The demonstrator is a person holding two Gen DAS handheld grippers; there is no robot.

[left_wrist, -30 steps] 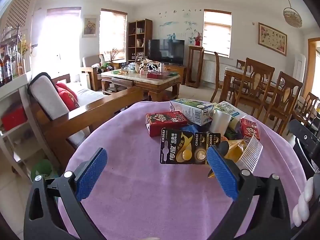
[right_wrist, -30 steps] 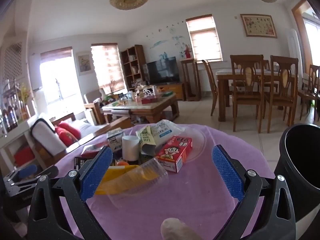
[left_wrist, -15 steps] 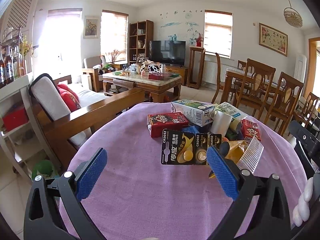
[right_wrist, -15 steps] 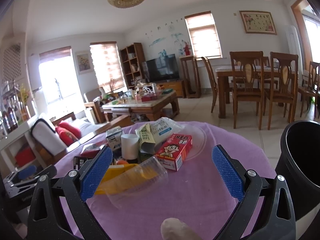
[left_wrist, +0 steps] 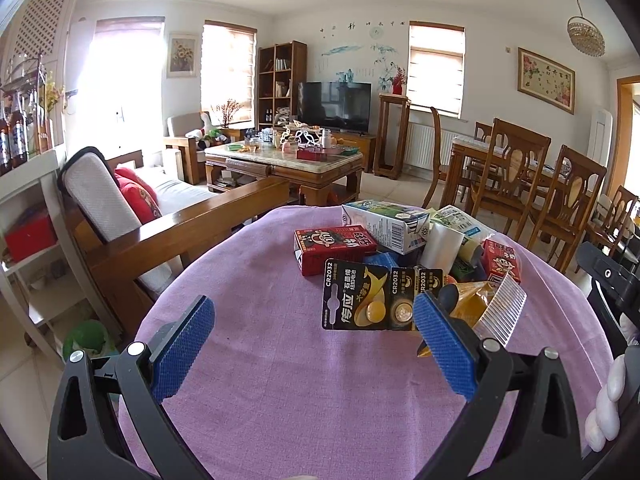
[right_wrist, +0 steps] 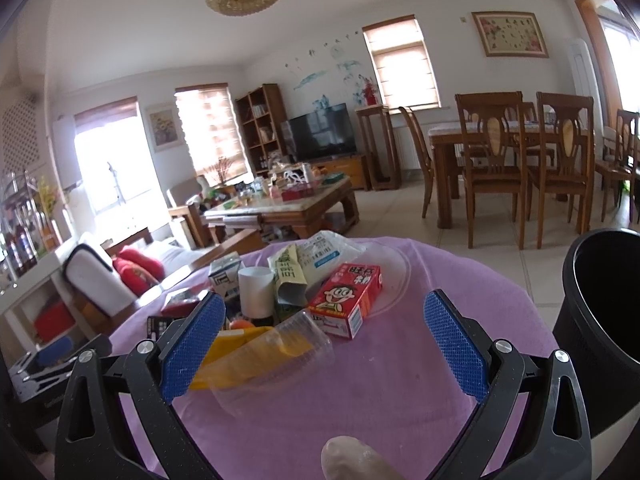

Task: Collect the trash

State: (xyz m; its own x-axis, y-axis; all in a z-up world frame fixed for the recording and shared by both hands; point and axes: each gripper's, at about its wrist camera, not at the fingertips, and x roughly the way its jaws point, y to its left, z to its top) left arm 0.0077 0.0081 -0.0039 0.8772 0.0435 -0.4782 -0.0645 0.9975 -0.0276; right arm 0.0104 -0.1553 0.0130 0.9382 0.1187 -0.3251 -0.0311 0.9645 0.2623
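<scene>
The trash pile (right_wrist: pixel 296 296) lies at mid-desk on the purple cloth (right_wrist: pixel 400 380). The clear plastic cup (right_wrist: pixel 276 344) on its side is light, thin and crushable; judged best gripped lightly across its rim. The red carton (right_wrist: pixel 346 302) is stiff; grip its flat sides. Right gripper (right_wrist: pixel 320 344) and left gripper (left_wrist: pixel 312 352): fingers spread, empty. The black bin (right_wrist: pixel 600 320) stands just beside the desk.

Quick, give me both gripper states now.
Left gripper: open, holding nothing.
Right gripper: open, holding nothing.
</scene>
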